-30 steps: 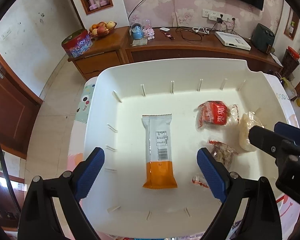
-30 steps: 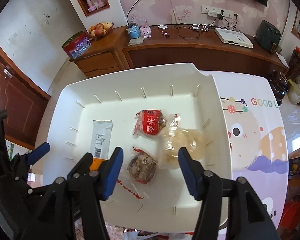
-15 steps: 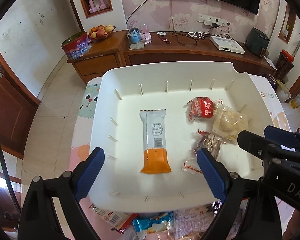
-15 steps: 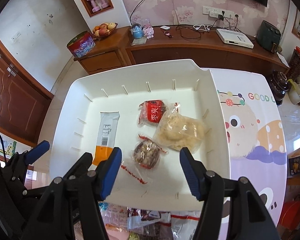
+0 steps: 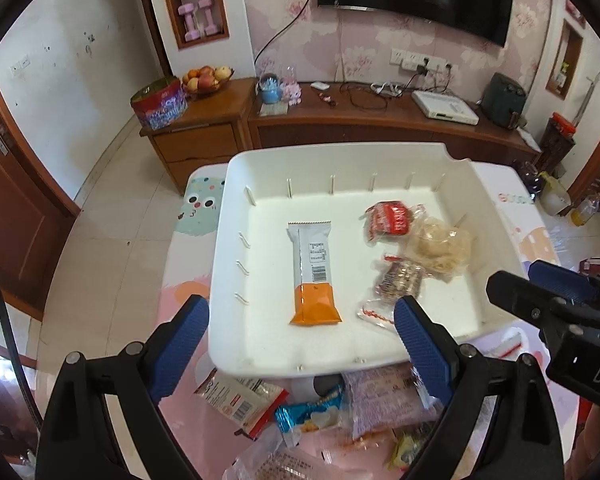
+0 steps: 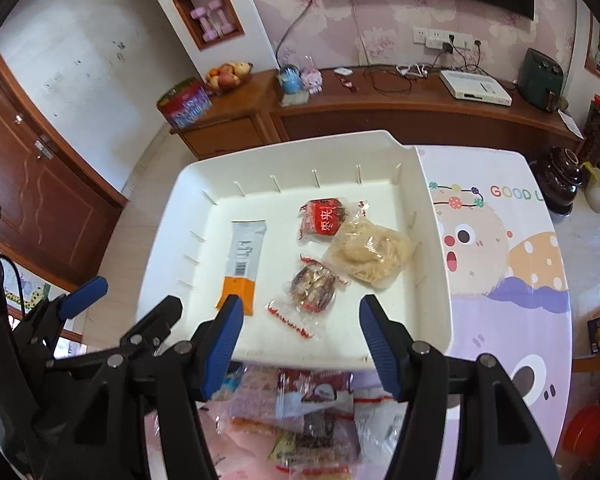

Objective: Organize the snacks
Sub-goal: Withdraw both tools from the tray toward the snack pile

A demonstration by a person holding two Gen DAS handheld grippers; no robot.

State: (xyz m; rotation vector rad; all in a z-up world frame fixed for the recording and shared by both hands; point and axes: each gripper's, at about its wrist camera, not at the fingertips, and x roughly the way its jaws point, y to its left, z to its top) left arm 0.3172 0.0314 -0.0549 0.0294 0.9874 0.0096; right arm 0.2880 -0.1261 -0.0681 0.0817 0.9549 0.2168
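Note:
A white tray (image 5: 228, 240) (image 6: 436, 280) sits on the table. In it lie a grey and orange snack bar (image 5: 312, 272) (image 6: 244, 264), a red packet (image 5: 392, 218) (image 6: 324, 220), a pale clear-wrapped pastry (image 5: 440, 248) (image 6: 370, 254) and a brown clear-wrapped sweet (image 5: 400, 280) (image 6: 314, 286). A pile of loose snack packets (image 5: 340, 412) (image 6: 300, 412) lies on the table in front of the tray. My left gripper (image 5: 300, 344) is open and empty, above the tray's near edge. My right gripper (image 6: 300, 340) is open and empty, also above the near edge.
The table has a cartoon-printed cover (image 6: 500, 248). Its left edge drops to a tiled floor (image 5: 112, 216). A wooden sideboard (image 5: 340, 120) with a fruit bowl and a tin stands behind. A dark jar (image 6: 560, 180) is beyond the table's far right.
Both grippers have pulled back and up from the tray. The pile of loose packets in front of the tray has come into view. Both stay open and empty.

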